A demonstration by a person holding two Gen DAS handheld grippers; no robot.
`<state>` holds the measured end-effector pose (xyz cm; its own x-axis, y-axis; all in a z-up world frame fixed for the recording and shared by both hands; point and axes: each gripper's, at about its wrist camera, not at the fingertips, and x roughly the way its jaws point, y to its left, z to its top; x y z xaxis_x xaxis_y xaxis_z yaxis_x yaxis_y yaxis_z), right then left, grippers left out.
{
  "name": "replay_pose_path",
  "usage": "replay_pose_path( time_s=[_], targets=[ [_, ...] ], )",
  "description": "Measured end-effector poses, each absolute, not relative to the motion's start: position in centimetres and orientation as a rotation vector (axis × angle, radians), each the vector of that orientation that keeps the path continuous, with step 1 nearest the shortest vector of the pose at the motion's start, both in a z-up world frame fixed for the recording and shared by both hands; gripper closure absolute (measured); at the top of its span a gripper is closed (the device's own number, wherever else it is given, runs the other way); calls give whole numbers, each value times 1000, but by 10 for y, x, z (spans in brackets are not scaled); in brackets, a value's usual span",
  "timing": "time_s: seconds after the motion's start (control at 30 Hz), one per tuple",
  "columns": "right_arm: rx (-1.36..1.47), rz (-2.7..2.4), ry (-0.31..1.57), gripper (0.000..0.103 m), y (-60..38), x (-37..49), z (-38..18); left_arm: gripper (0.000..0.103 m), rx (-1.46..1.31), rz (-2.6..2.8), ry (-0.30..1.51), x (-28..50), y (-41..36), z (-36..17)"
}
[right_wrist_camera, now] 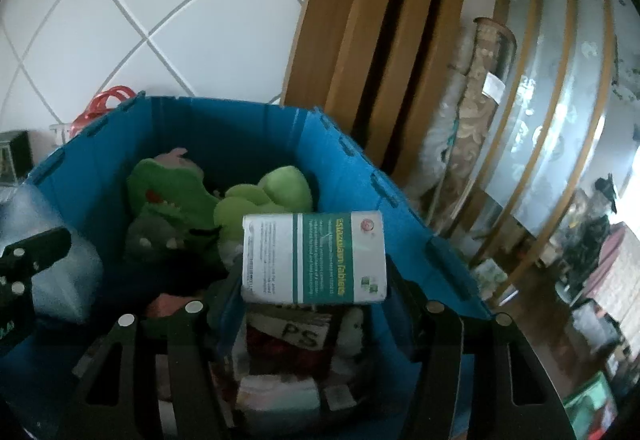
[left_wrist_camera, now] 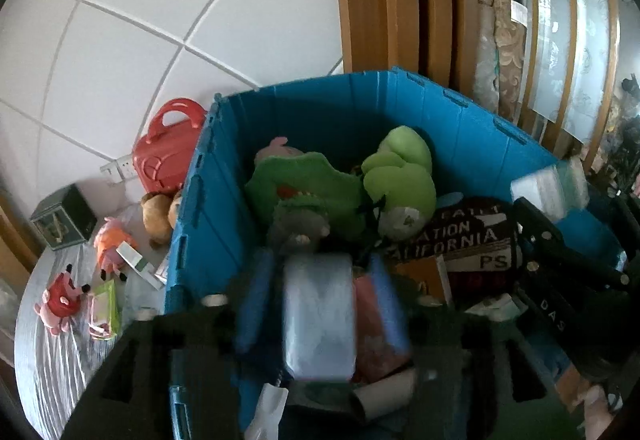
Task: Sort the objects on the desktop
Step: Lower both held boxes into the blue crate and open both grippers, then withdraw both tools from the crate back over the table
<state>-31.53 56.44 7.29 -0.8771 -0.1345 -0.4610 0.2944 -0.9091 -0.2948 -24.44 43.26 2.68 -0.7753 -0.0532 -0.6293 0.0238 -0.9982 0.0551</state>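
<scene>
Hovering over the open blue plastic folding crate (left_wrist_camera: pixel 224 208) are both sets of tongs, each carrying something above the pile inside. The left tongs (left_wrist_camera: pixel 318 316) are showing a pale blue-grey, blurred soft packet (left_wrist_camera: pixel 319 320) between their blue-padded fingers (left_wrist_camera: pixel 254 304); the blur is making it impossible to tell whether the pads are pressing on the packet. The right tongs (right_wrist_camera: pixel 314 304) are showing a white and green cardboard tablet box (right_wrist_camera: pixel 314 258) lying crosswise at their fingertips, with printing running sideways, though the contact with the pads is hidden behind the box, so a firm grip cannot be confirmed.

Lying inside the crate are a dark green plush toy with red mouth (left_wrist_camera: pixel 304 188), a lime green plush toy (left_wrist_camera: pixel 400 176) touching it, a small grey plush (left_wrist_camera: pixel 300 228) just in front, and a dark fabric item with white lettering (left_wrist_camera: pixel 468 240) near the right wall.

Sitting outside the crate, on the pale striped counter (left_wrist_camera: pixel 48 372) to its left, are a red plastic handbag-shaped case (left_wrist_camera: pixel 168 148), a dark green square box (left_wrist_camera: pixel 66 216), and several pink and red plush figures (left_wrist_camera: pixel 60 300). White tiled wall (left_wrist_camera: pixel 140 20) and a wooden frame (left_wrist_camera: pixel 384 0) are standing behind.
</scene>
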Motion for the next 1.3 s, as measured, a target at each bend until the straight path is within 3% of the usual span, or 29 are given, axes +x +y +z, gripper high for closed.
replay_pose_path(
  time_s=[0.07, 0.13, 0.17, 0.9, 1.1, 1.3],
  targets=[
    [639, -2799, 524, 32, 566, -315, 73, 28, 1019, -2924, -68, -242, 433, 29],
    [629, -2806, 511, 4, 569, -315, 75, 26, 1012, -2924, -70, -240, 434, 31],
    [617, -2808, 505, 0, 571, -314, 76, 26, 1008, -2924, -73, -239, 434, 31],
    [473, -2796, 437, 0, 565, -259, 110, 23, 838, -2907, 9, -187, 388, 58],
    [403, -2743, 431, 0, 535, -233, 121, 10, 735, -2892, 66, -161, 346, 67],
    [362, -2685, 448, 0, 488, -207, 125, 10, 681, -2848, 133, -141, 290, 70]
  ],
)
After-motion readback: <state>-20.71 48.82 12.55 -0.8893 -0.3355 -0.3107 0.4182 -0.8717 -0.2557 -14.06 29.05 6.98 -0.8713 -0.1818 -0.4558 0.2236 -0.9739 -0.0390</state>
